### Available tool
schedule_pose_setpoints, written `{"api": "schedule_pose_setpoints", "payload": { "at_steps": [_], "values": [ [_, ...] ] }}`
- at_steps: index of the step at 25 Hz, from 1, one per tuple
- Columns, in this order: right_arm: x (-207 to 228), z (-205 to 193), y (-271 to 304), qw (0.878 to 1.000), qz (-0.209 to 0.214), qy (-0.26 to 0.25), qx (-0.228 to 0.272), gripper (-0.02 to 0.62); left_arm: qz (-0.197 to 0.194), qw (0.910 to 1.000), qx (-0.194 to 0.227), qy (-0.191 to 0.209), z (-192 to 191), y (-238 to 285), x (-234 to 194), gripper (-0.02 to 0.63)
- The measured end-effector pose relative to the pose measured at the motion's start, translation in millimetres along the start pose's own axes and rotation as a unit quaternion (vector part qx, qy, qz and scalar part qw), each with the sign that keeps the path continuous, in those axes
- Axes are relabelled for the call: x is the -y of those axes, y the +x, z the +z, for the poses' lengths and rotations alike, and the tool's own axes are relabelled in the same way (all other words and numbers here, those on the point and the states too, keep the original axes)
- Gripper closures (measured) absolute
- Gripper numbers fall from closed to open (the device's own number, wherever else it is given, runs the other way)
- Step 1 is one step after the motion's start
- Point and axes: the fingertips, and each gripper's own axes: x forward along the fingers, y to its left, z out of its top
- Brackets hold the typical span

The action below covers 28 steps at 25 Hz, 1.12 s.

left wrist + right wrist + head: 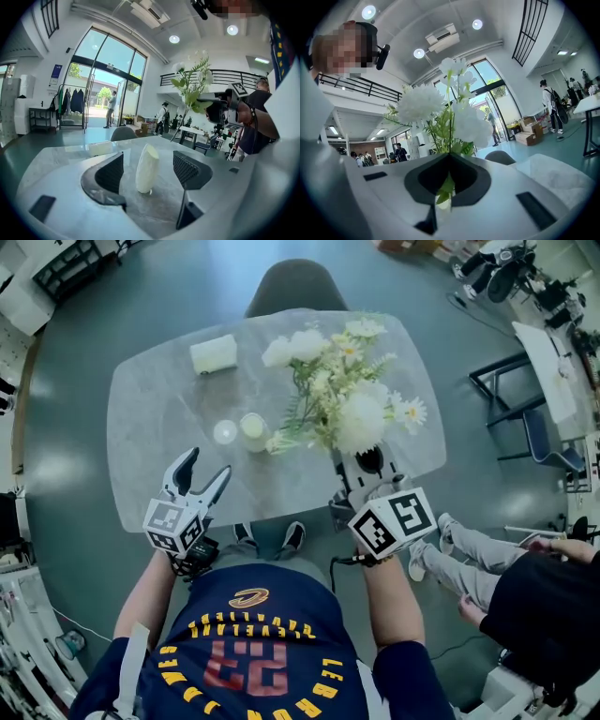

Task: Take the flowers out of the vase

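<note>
A bunch of white and pale-yellow flowers [339, 395] with green leaves hangs above the table's right half, clear of the vase. My right gripper [368, 461] is shut on its stems near the front edge. In the right gripper view the stems [448, 185] run through the shut jaws of the gripper [449, 157] and the blooms [433, 105] rise beyond. The white vase [253, 430] stands upright on the grey marble table [150, 427], left of the bunch. My left gripper [199, 476] is open, short of the vase. The left gripper view shows the vase [147, 168] ahead of its jaws, untouched.
A small round white thing [225, 432] sits just left of the vase. A white box [214, 353] lies at the table's far left. A grey chair [295, 285] stands behind the table. A seated person's legs [469, 559] are at the right, near my right arm.
</note>
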Motion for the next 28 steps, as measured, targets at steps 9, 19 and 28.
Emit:
{"api": "schedule_pose_setpoints", "payload": {
  "at_steps": [9, 19, 28],
  "values": [
    [30, -19, -15, 0.999, -0.046, 0.011, -0.009, 0.584, 0.024, 0.9995, 0.016, 0.015, 14, -21, -20, 0.273],
    [47, -52, -27, 0.996, -0.073, 0.047, -0.025, 0.584, 0.047, 0.9983, 0.034, -0.006, 14, -43, -47, 0.273],
    [38, -59, -24, 0.997, -0.056, 0.035, -0.037, 0.584, 0.049, 0.9980, 0.039, -0.014, 21, -50, -44, 0.273]
  ]
}}
